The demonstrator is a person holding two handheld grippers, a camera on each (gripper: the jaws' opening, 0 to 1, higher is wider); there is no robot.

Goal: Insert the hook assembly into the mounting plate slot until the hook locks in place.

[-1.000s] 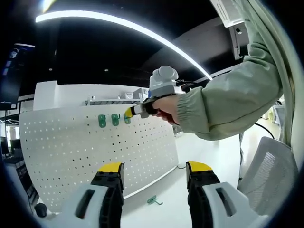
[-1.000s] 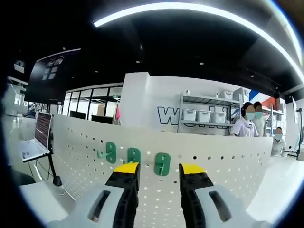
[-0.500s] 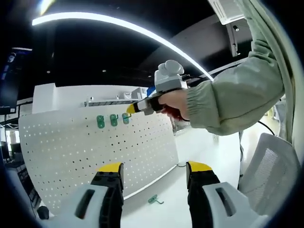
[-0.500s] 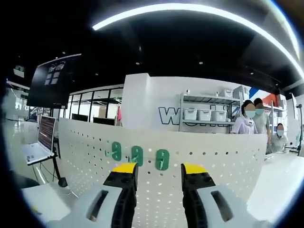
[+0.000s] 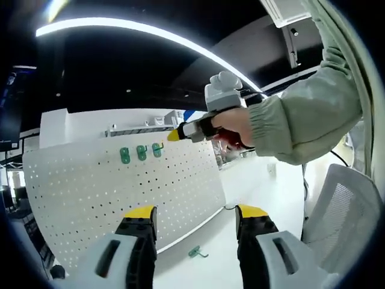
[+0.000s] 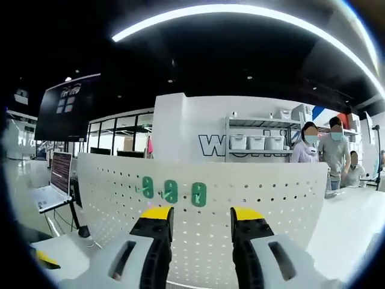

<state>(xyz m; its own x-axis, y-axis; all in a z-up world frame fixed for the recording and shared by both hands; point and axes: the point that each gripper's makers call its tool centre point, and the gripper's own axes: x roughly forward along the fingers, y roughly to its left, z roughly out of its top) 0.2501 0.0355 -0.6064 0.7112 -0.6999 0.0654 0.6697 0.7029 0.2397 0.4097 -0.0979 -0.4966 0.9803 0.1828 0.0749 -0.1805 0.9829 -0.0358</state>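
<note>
In the left gripper view we see our left gripper (image 5: 195, 220) with its jaws apart and nothing between them, held low over the white bench (image 5: 252, 192). Ahead stands the white perforated mounting plate (image 5: 114, 192), upright on the bench. Three green hooks (image 5: 140, 153) sit in a row near its top edge, side by side. A fourth green hook (image 5: 195, 252) lies loose on the bench just in front of the plate's lower edge, between our two jaws in the picture. Our right gripper (image 5: 180, 133) comes in from the right, held in a hand (image 5: 231, 125) with a pale green sleeve (image 5: 307, 114); its yellow tip is near the rightmost mounted hook but apart from it, and we cannot tell from here how its jaws stand. A white mesh chair (image 5: 343, 205) is at the right.

In the right gripper view the right gripper (image 6: 195, 220) faces the plate (image 6: 240, 205) with jaws apart and empty. The three hooks (image 6: 171, 191) show just above the jaw tips. A laptop (image 6: 51, 180) stands at the left, and people stand by shelving (image 6: 258, 141) behind the plate.
</note>
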